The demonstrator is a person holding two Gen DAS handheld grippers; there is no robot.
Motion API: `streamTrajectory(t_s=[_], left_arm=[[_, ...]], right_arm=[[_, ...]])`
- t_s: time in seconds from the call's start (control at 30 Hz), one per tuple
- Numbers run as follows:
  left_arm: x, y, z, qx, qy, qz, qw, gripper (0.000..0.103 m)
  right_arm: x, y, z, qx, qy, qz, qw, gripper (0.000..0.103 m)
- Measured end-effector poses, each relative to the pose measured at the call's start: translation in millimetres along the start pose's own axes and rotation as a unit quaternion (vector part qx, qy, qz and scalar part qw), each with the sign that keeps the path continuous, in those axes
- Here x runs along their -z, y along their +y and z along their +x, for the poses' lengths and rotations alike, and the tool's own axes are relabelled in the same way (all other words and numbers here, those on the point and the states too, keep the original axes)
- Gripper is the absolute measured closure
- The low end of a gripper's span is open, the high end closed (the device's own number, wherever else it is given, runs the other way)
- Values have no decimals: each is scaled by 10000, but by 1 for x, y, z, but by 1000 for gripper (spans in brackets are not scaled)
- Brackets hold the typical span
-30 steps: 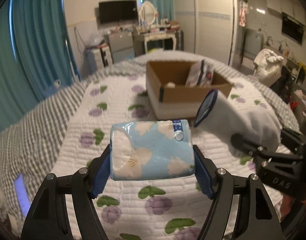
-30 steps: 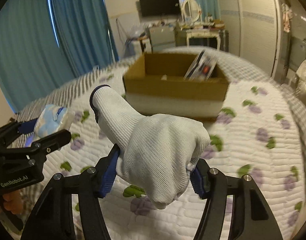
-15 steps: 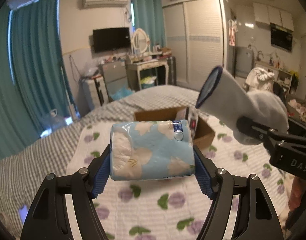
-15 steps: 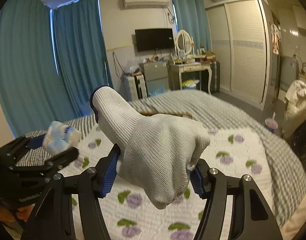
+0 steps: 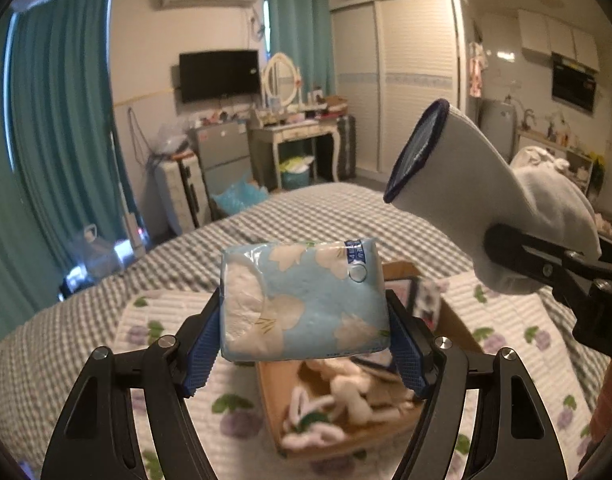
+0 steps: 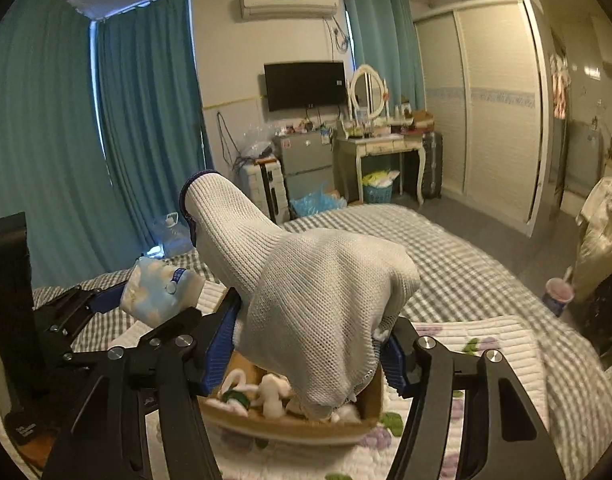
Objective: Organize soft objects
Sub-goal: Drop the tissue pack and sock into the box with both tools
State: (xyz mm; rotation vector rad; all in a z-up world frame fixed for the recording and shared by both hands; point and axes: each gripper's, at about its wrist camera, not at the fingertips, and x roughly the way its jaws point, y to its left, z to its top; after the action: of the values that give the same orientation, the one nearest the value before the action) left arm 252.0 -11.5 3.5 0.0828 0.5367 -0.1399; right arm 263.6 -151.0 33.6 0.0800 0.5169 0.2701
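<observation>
Spreading across the lower half of both views: a bed [image 5: 346,216] under grey-checked cover, topped by a white quilt [image 5: 518,320] printed with purple flowers and green leaves. Beyond it, teal curtains [image 6: 145,120], a sliding-door wardrobe [image 6: 498,112], a wall-mounted television [image 6: 305,85] below an air conditioner [image 6: 288,3], and a white dressing table [image 6: 380,148] with an oval mirror.

Resting on the quilt, just below both grippers: an open cardboard box [image 6: 289,430], blurred, holding white soft items [image 5: 346,396] and what looks like a printed packet [image 5: 424,300] standing at its far side; print on it unreadable.

Clamped in the right gripper [image 6: 310,350]: a white knit glove [image 6: 318,296] with a dark blue cuff, bunched between the blue pads [image 6: 219,344], cuff pointing up and away, loose end hanging over the box. Fingers pressed in on the fabric from both sides.

Clamped in the left gripper [image 5: 303,338]: a light-blue tissue pack [image 5: 301,300] with white flower print, squeezed endwise between the blue pads [image 5: 203,344], held in the air above the box's near-left part. Small blue label and round clear tab at the pack's upper right corner, lettering too small to read.

Faint white lettering on the left gripper body at the lower left of the right wrist view, not legible.
</observation>
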Motion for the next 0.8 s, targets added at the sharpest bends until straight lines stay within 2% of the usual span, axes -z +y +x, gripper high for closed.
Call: streamTrajectory(t_s=[0.2,0.43,0.57,0.63,0.67,0.7,0.73,0.8], left_arm=[[8,4,59,-19,400,29,9992,30],[23,-3,89,-78,854,106,9963,30],[23,-8,86,61,840,161,9963,29],[23,-11,81,62,808,187,9965,27],[21,-11,81,14,804,215,9965,23],[19,-14,78,-86,758,323,9966,13],[17,-17,73,-154,693,405,9967,8],[11,-21,59,-229,533,538,9969,8]], right_arm=[[12,-19,77,92,516,114,9986,44],[24,-33,129,156,886,298,9955,45],[26,-37,134,114,880,390,9953,38],[24,-39,128,108,870,480,9950,28],[21,-36,122,134,800,501,9954,27],[17,-33,114,156,743,505,9958,25],[13,-33,107,189,682,500,9962,25],[2,-31,88,232,557,497,9969,25]])
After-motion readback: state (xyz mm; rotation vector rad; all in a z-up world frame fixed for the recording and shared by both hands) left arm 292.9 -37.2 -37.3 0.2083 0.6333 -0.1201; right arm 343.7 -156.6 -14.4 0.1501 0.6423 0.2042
